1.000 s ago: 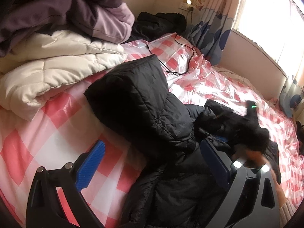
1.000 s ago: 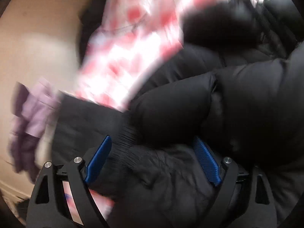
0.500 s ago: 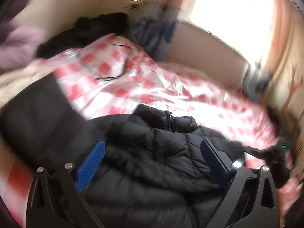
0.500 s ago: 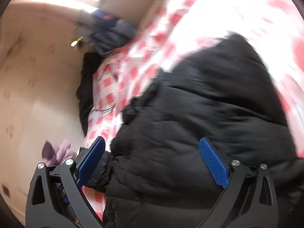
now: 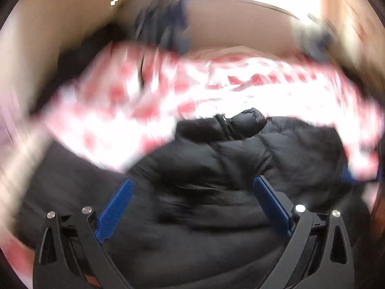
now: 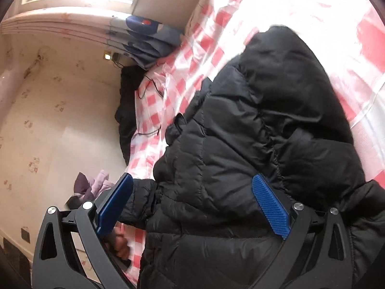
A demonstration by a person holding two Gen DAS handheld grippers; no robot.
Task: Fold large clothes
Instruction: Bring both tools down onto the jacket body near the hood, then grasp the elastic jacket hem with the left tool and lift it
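Note:
A black puffer jacket (image 6: 252,130) lies bunched on the red-and-white checked bed cover (image 6: 300,7). My right gripper (image 6: 192,202) hovers over the jacket's lower part with its blue pads wide apart, open, gripping nothing. A hand (image 6: 120,243) shows low behind its left finger. In the blurred left wrist view the same jacket (image 5: 228,159) fills the lower half, its zipped collar pointing away. My left gripper (image 5: 192,204) stands open above the jacket, nothing pinched between its pads.
Another dark garment (image 6: 127,110) lies along the wall at the head of the bed. A thin black cable (image 6: 154,89) runs over the cover. Purple bedding (image 6: 91,185) sits at the left. A blue patterned curtain (image 6: 149,38) hangs by the bright window.
Both grippers swung across the bed: the quilt pile left the left view, which now faces the jacket's collar. The right view shifted from a close, blurred sleeve to the whole jacket.

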